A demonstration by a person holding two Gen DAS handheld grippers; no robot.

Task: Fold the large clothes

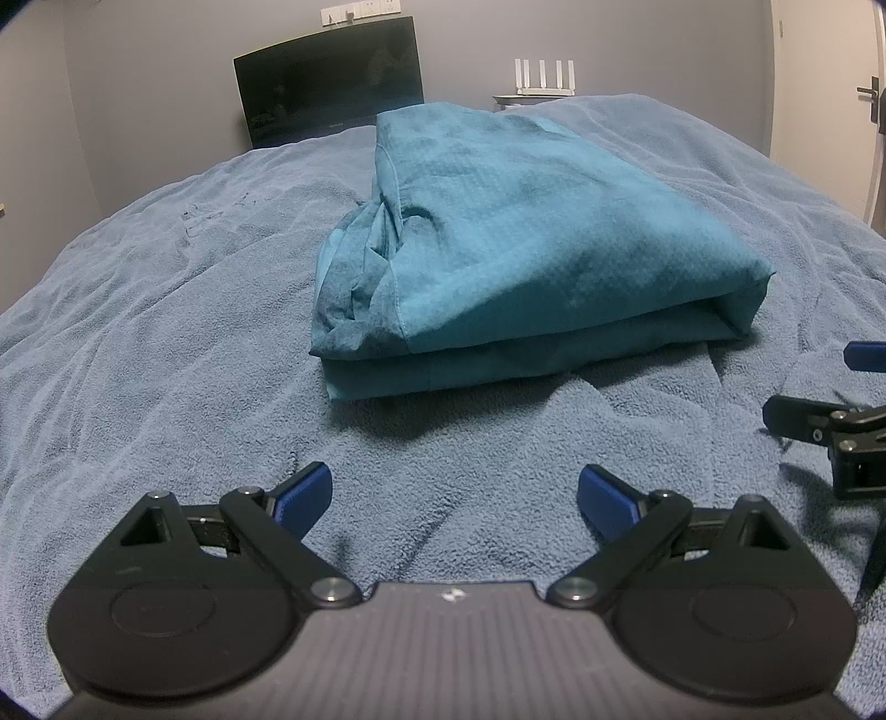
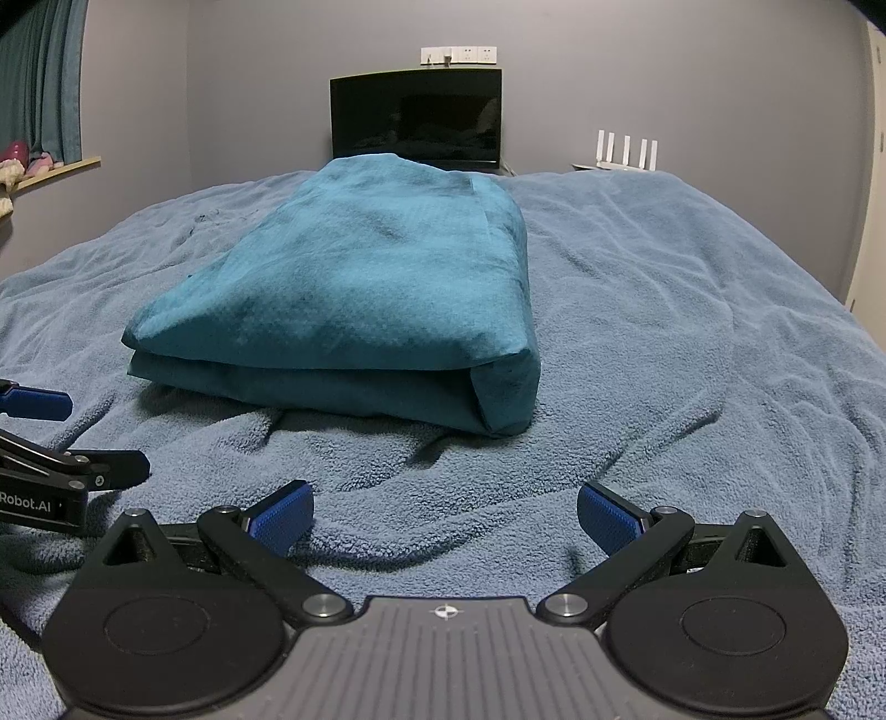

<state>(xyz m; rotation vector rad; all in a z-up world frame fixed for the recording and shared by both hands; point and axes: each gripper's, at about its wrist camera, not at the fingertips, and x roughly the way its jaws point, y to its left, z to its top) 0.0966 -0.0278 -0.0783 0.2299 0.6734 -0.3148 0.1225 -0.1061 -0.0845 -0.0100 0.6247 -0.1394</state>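
A teal garment (image 1: 498, 249) lies folded in a thick rectangular bundle on the blue blanket (image 1: 166, 332); it also shows in the right wrist view (image 2: 354, 299). My left gripper (image 1: 454, 498) is open and empty, low over the blanket just in front of the bundle. My right gripper (image 2: 446, 515) is open and empty, also in front of the bundle. The right gripper shows at the right edge of the left wrist view (image 1: 830, 410), and the left gripper at the left edge of the right wrist view (image 2: 55, 437).
The blanket (image 2: 692, 332) covers a bed. Behind it stand a dark monitor (image 2: 415, 119), a white router (image 2: 626, 152) and wall sockets (image 2: 457, 54). A curtain and window sill (image 2: 50, 166) are at the left, a door (image 1: 869, 105) at the right.
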